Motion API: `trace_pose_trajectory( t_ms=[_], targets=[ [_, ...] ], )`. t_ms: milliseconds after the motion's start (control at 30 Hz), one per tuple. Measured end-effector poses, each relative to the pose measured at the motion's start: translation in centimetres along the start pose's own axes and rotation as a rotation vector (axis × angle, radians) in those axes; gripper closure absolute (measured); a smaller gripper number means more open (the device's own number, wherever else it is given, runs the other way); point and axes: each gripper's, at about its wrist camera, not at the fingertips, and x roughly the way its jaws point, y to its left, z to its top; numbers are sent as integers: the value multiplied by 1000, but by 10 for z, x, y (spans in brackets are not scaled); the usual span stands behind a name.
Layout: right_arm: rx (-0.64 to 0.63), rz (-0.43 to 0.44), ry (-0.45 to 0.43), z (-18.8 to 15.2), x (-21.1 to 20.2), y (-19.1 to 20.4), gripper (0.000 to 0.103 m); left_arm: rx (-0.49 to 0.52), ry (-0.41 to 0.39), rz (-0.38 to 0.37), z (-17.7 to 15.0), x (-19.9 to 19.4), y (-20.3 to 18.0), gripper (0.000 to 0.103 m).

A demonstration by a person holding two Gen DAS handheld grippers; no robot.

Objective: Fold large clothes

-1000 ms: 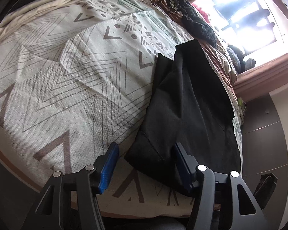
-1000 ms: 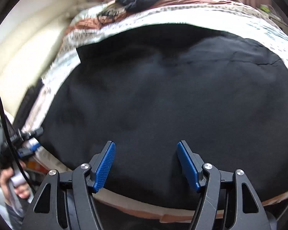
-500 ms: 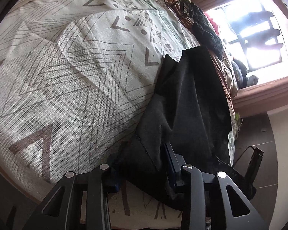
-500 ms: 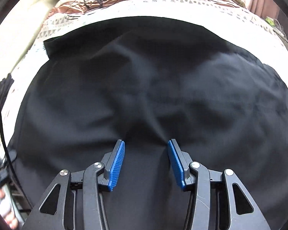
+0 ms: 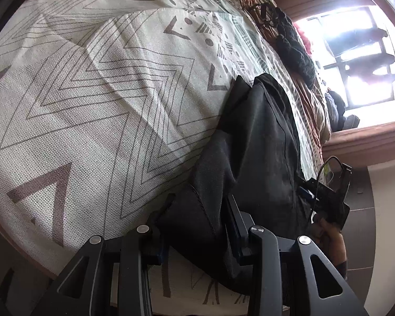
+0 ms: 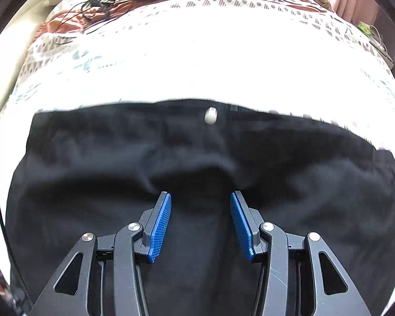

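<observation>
Black garment [image 5: 252,158] lying on the patterned bedspread [image 5: 97,100], near the bed's near edge and toward the right, with its waistband button [image 6: 210,115] at the far side in the right wrist view. Your left gripper [image 5: 197,210] is clamped on a bunched near corner of the cloth, its jaws having just closed. Your right gripper [image 6: 200,210] has also just narrowed, and a raised fold sits between its blue pads [image 6: 159,226]; whether they pinch it I cannot tell. If that grasp takes only the top layer, the lower layer may lag and crease the fold; a thin pinch may slip
</observation>
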Motion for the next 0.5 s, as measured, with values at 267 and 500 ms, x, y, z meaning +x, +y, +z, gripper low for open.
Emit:
trace_pose_trajectory(
  t_ms=[267,500],
  targets=[
    [48,40,-14,36,18,-20,59,-6,18,-17,3,-1,3,65],
    [95,145,-67,17,-43,-34,66,-32,43,-97,5,-2,7,49]
  ],
)
